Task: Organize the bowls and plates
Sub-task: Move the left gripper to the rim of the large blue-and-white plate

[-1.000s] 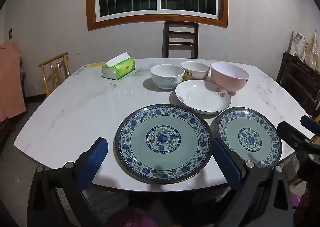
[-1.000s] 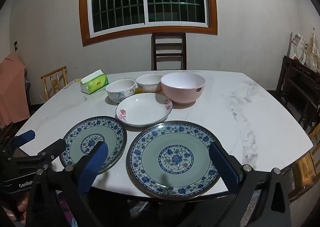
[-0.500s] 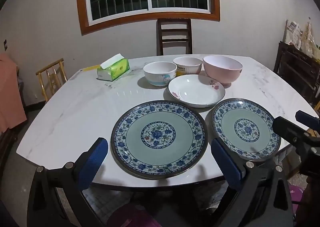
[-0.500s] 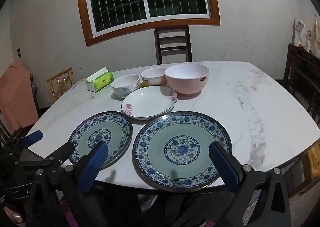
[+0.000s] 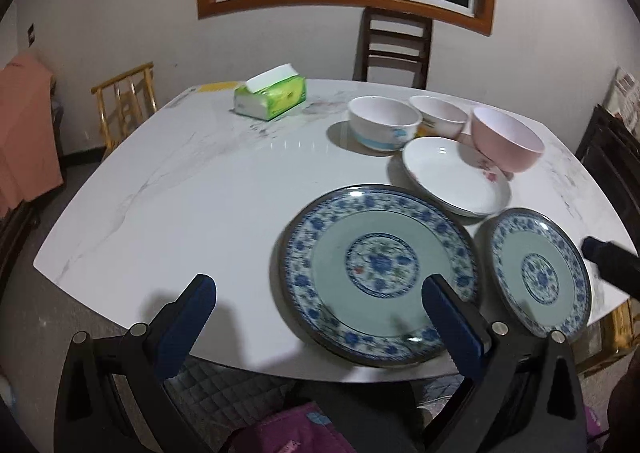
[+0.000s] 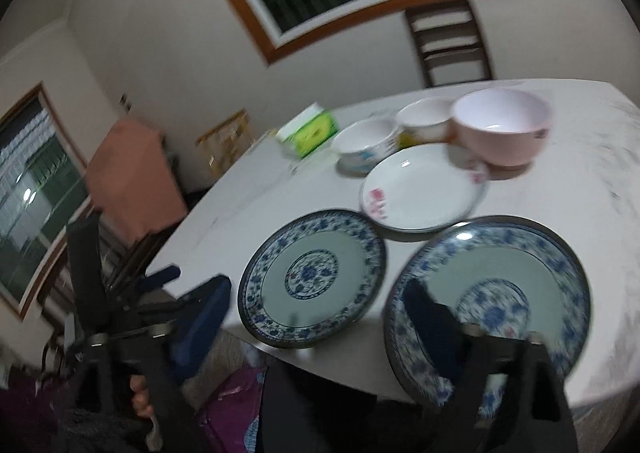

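Swinging left now, both my left gripper (image 5: 320,305) and right gripper (image 6: 316,313) gape empty above the big plate (image 5: 378,273).

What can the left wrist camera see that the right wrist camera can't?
Only the left wrist view shows the dark cabinet at the right edge of the room. Only the right wrist view shows a side window on the left wall. Both show the table with the left blue plate, the right blue plate, the white dish, the two white bowls, the pink bowl, the tissue box and the chair behind.
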Demonstrator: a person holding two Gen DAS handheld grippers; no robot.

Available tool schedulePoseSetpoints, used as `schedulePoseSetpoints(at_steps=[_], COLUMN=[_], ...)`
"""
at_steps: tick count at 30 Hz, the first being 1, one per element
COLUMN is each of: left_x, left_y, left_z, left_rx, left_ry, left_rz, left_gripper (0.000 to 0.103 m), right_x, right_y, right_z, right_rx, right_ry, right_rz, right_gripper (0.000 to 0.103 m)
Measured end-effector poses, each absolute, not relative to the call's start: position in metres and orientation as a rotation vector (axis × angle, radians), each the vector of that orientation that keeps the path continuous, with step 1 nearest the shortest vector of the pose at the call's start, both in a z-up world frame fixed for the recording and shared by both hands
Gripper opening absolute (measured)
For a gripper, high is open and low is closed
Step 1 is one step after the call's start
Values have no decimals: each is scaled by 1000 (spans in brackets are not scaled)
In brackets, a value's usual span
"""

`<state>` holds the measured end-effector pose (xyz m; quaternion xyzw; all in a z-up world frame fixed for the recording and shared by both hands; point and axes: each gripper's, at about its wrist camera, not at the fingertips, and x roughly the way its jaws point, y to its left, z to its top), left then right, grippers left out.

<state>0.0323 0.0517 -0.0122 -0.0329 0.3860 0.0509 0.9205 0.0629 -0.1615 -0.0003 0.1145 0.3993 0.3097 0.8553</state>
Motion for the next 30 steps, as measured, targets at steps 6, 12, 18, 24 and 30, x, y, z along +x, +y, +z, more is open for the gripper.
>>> schedulePoseSetpoints(at_steps=[6,12,18,24,30], left_x=[56,67,74,79,82], left_y=[73,97,104,108,109], left_z=[-27,-45,-52,-60,-67], left_rx=[-72,-189,-205,-221,-216], left_ry=[888,964,992,1023,1041], left_rz=[122,107,96,86,86], left_gripper=[89,89,89,89,89], right_x=[117,150,170,181,188], right_y=[-143,-138,-135,-137,-141], right_z=[-31,-50,-64,-75,-78], right_rx=[274,269,271,271,294], right_ry=[1017,1126,1195,1235,1249], right_rz=[708,683,664,627,637], right_gripper=[56,56,56,56,56])
